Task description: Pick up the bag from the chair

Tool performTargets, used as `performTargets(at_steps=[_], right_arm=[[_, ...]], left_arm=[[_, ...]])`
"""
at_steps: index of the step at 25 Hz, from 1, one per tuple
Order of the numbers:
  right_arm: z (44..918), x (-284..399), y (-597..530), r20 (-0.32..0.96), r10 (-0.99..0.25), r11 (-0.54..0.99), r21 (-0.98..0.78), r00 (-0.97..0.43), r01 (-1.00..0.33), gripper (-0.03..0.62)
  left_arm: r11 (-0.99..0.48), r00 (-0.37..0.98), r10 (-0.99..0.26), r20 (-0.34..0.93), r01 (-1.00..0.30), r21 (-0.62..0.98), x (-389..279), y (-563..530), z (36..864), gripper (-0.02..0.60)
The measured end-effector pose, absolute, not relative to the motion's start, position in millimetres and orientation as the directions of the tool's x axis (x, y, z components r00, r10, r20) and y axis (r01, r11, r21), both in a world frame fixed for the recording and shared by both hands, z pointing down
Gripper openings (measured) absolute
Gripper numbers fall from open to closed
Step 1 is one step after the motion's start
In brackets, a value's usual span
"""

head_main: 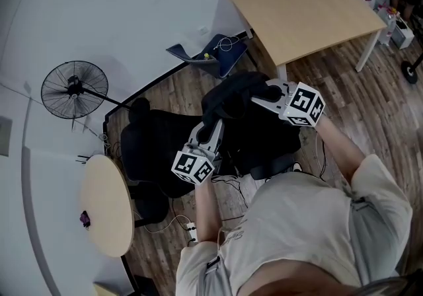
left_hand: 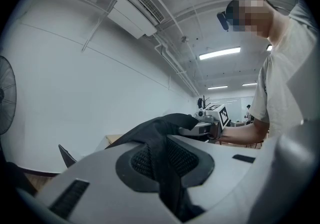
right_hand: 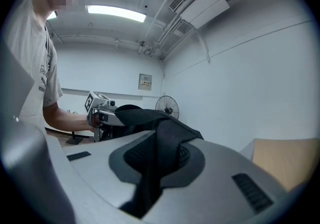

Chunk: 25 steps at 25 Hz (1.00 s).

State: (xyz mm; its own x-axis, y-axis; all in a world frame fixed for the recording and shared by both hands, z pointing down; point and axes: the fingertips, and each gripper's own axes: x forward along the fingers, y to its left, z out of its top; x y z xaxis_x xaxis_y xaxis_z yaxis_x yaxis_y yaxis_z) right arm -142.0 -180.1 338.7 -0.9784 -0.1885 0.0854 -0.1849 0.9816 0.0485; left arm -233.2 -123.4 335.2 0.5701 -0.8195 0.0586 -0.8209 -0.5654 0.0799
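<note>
Brown wood planks make up the floor (head_main: 383,103), with a light wood table (head_main: 304,4) at the upper right of the frame and a black fan (head_main: 74,88) at the left. A round table (head_main: 106,205) is seen at the lower left. A black chair (head_main: 155,149) is seen in the middle of the frame. The black bag (head_main: 231,93) is held over the chair, between the two grippers. Whether it touches the seat cannot be told. The left gripper (left_hand: 162,165) is closed tight on the bag, with a fold of cloth pinched between its fingers. The right gripper (right_hand: 155,163) is clamped on the bag's cloth in the same way.
</note>
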Motion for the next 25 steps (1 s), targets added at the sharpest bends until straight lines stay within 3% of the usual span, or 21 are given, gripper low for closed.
performTargets(at_steps=[25], right_arm=[[369,-140,-172,0.111,-0.218,0.976,0.035,-0.970,-0.215,0.026]], left_arm=[[-0.577,0.587,-0.804,0.095,-0.809,0.114,-232,-117,366,0.048]])
